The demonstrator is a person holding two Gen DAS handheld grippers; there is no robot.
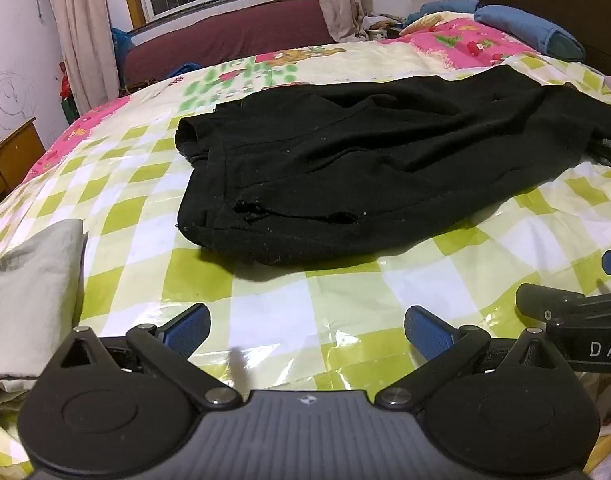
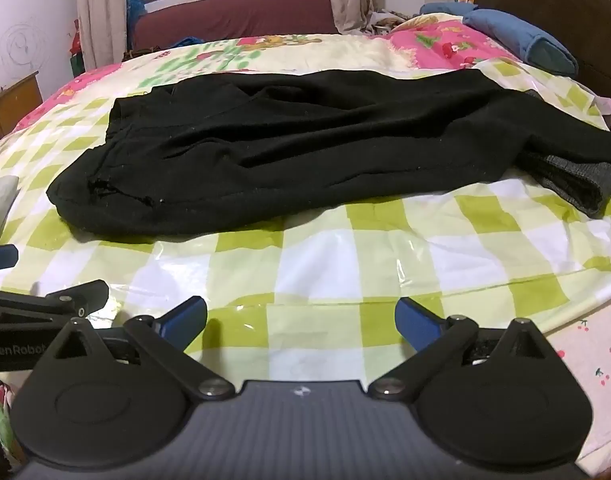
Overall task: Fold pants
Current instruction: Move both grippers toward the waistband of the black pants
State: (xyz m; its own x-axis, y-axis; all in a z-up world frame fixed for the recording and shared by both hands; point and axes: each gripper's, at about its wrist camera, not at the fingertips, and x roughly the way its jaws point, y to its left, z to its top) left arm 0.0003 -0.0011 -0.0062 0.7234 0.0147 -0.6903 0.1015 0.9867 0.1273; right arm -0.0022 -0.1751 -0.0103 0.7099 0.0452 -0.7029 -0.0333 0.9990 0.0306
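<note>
Black pants (image 1: 365, 168) (image 2: 289, 156) lie spread flat across the bed, waist end at the left, grey ribbed cuffs (image 2: 573, 184) at the right. My left gripper (image 1: 307, 330) hovers open over the green checked plastic sheet (image 1: 265, 280), short of the pants' near edge, nothing between its blue pads. My right gripper (image 2: 301, 320) is likewise open above the sheet (image 2: 385, 256), near the bed's front edge. Each gripper's side shows at the other view's edge: the right gripper (image 1: 573, 308) in the left wrist view, the left gripper (image 2: 45, 300) in the right wrist view.
A folded pale grey cloth (image 1: 29, 280) lies at the left of the bed. Blue pillows (image 1: 533, 30) and a dark headboard (image 2: 565, 12) stand at the far right. A maroon sofa (image 1: 233, 36), curtains and a wooden cabinet (image 1: 9, 156) lie beyond.
</note>
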